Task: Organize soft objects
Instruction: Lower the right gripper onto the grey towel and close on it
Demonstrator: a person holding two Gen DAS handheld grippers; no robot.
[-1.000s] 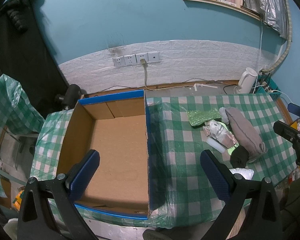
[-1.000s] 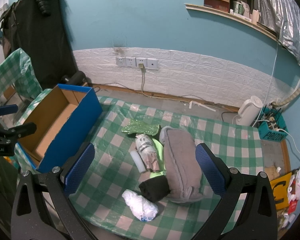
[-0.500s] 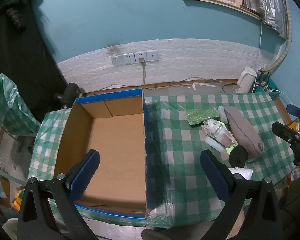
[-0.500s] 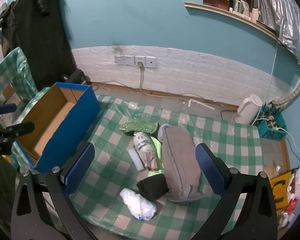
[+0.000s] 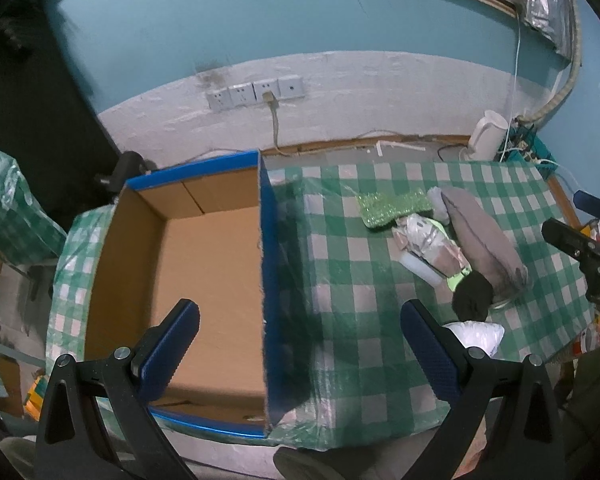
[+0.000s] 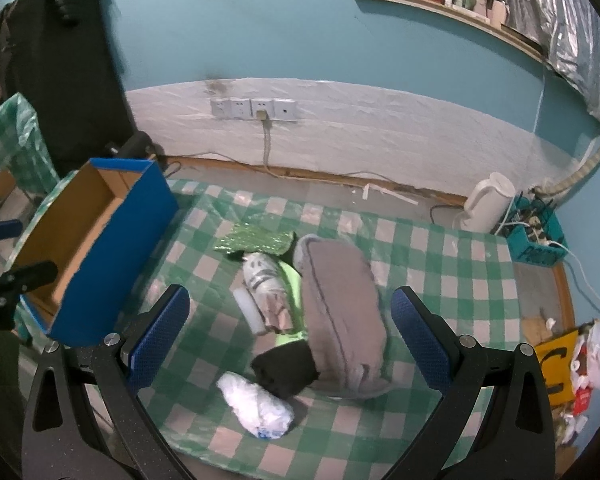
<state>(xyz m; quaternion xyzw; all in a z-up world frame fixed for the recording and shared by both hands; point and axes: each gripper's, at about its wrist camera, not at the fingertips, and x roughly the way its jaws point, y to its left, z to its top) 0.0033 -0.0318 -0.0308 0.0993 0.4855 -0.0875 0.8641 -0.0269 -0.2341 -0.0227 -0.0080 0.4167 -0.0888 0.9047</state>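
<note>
1. Left wrist view: your left hand-held gripper point(image 5: 296, 344) is spread wide, holding nothing, above the cardboard box point(image 5: 204, 264) at the table's point(image 5: 340, 248) left edge.
2. Right wrist view: your right hand-held gripper point(image 6: 290, 334) is spread, holding nothing, over the grey pillow point(image 6: 340, 304), black cloth point(image 6: 286, 368) and white bag point(image 6: 256, 404) near the table's front edge.

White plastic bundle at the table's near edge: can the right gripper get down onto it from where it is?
Probably yes. The right gripper is open above the pile, and the white plastic bundle lies uncovered beside the black cloth.
</note>
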